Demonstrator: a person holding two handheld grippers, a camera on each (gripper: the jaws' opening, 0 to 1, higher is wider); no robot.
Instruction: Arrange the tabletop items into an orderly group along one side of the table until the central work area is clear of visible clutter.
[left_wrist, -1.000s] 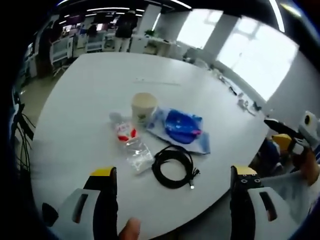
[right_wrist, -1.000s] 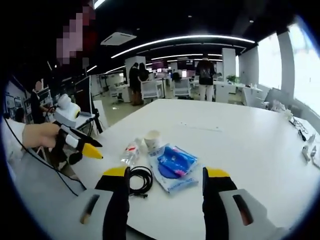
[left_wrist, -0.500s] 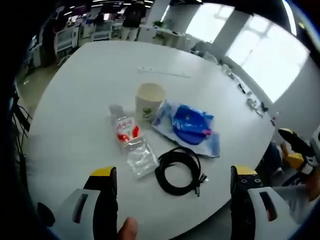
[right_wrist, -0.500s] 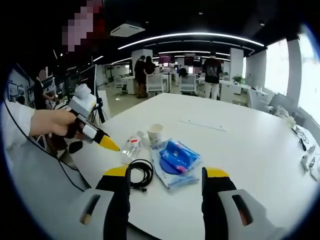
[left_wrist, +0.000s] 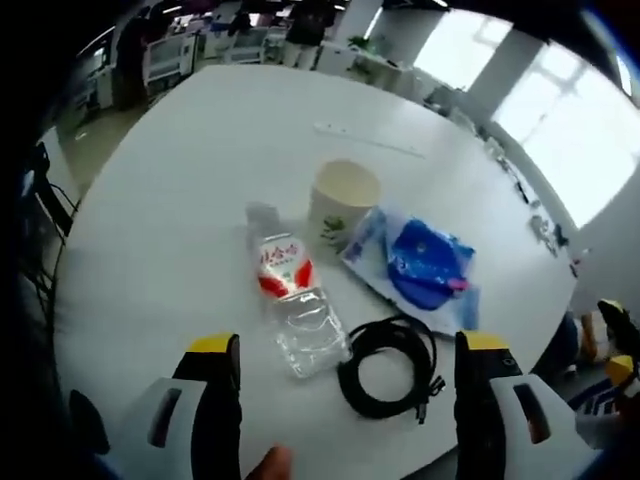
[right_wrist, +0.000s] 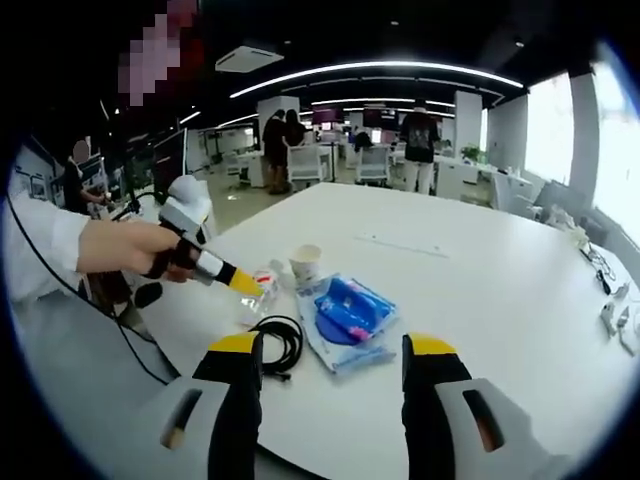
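The left claw (left_wrist: 340, 365) has advanced over the counter (left_wrist: 170, 220), jaws wide and empty, so the water bottle (left_wrist: 292, 305) now lies just ahead between them, likely the first pick. Beyond it stand the paper cup (left_wrist: 340, 200) and blue packet (left_wrist: 420, 265); the coiled cable (left_wrist: 390, 365) sits just right. The right claw (right_wrist: 330, 360) hangs back, also wide.

On the desk (left_wrist: 160, 200), near the edge where the person stands, a bottle (left_wrist: 291, 304) lies on its side. A cup (left_wrist: 341, 201) stands just beyond it, toward the desk's middle. A packet (left_wrist: 415, 267) lies flat beside the cup, touching it. A coiled cable (left_wrist: 389, 365) lies nearest the edge, between bottle and packet.
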